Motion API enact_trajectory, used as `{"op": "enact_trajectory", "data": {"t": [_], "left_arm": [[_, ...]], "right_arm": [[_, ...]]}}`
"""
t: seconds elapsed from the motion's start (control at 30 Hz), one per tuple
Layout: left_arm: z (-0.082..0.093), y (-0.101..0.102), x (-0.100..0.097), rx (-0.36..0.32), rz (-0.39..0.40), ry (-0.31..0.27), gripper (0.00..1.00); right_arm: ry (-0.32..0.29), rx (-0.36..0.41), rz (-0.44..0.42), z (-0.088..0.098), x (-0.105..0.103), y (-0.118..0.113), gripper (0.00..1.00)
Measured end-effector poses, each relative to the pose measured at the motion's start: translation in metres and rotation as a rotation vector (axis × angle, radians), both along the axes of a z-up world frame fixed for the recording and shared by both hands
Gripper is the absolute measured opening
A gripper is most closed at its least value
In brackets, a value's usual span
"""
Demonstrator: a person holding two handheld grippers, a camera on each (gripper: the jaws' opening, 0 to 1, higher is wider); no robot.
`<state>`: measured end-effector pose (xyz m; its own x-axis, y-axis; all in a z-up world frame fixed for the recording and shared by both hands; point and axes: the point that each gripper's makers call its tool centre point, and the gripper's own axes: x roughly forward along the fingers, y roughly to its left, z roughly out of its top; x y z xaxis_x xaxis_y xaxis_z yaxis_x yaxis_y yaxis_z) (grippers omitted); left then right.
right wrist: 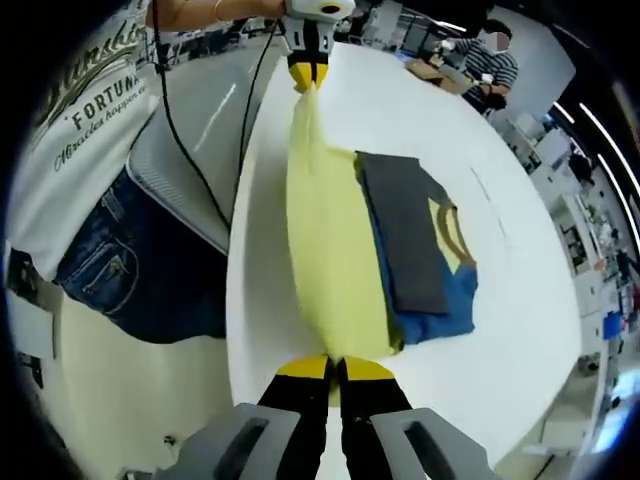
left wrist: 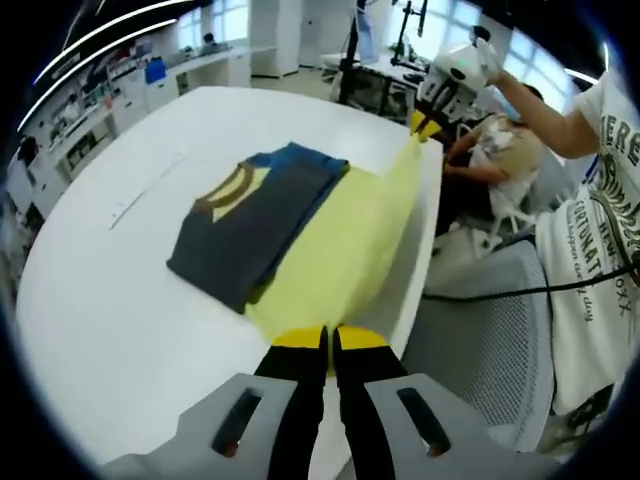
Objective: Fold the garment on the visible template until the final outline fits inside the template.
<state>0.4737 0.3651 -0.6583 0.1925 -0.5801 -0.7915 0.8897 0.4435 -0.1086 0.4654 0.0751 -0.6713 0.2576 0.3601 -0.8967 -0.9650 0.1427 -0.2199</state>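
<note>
**Yellow panel stretched between my 2 grippers**

My left gripper (left wrist: 329,340), at the bottom centre of the left gripper view, has its fingers pinched together on one end of the garment (left wrist: 300,225)'s yellow panel. My right gripper (right wrist: 335,368), at the bottom centre of the right gripper view, is clamped on the other end. The folded blue and grey part lies on the white tabletop (left wrist: 120,300), mid-frame in both views. A person in a white printed T-shirt (left wrist: 600,260) stands at the right edge.
</note>
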Motion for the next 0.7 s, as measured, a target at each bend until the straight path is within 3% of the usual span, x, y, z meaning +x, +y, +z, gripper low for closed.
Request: {"op": "enact_trajectory", "data": {"t": [0.17,0.3,0.7], "left_arm": [[0.005,0.000,0.016,-0.018,0.040,-0.045,0.00],[0.010,0.001,0.029,-0.036,0.074,-0.076,0.00],[0.018,0.002,0.062,-0.020,0.124,-0.198,0.00]], "right_arm": [[-0.074,0.004,-0.031,0.004,0.022,0.000,0.00],[-0.097,-0.001,-0.052,0.005,0.032,0.000,0.00],[-0.238,0.014,-0.117,0.018,0.073,0.000,0.00]]}}
